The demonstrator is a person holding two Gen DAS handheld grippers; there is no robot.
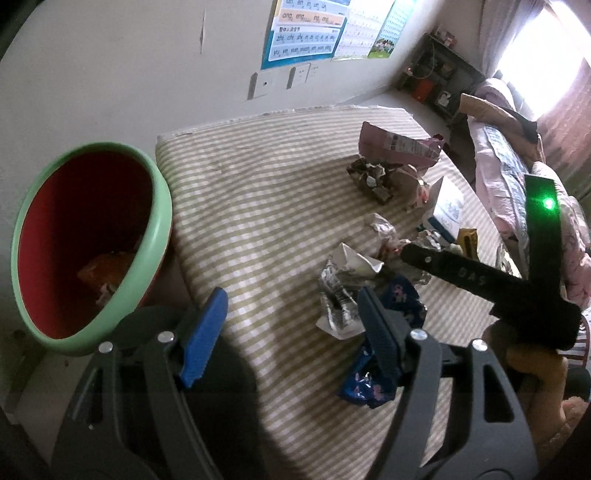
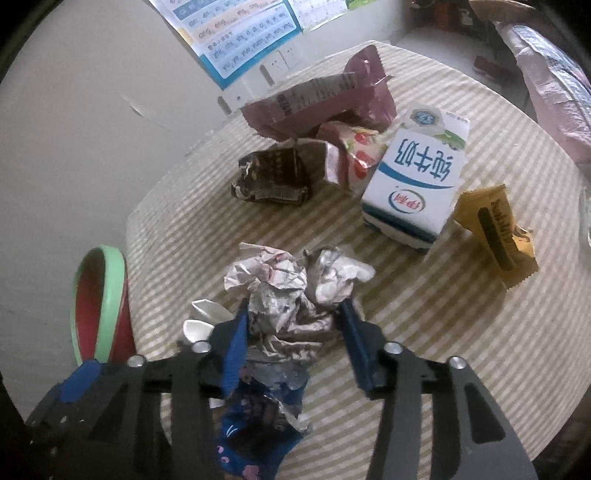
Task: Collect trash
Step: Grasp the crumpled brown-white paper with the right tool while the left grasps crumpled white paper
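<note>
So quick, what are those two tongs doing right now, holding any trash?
Left tongs: open, holding nothing.
Right tongs: open around the crumpled silver wrapper, not yet shut on it.

Plain off-white wall behind, bit scuffed. Pinyin chart poster stuck up high, sockets right under it. Worktop covered in beige striped cloth. Bed with pink bedding far right, dark shelf unit in corner, window blown out bright, pink curtain beside.
</note>
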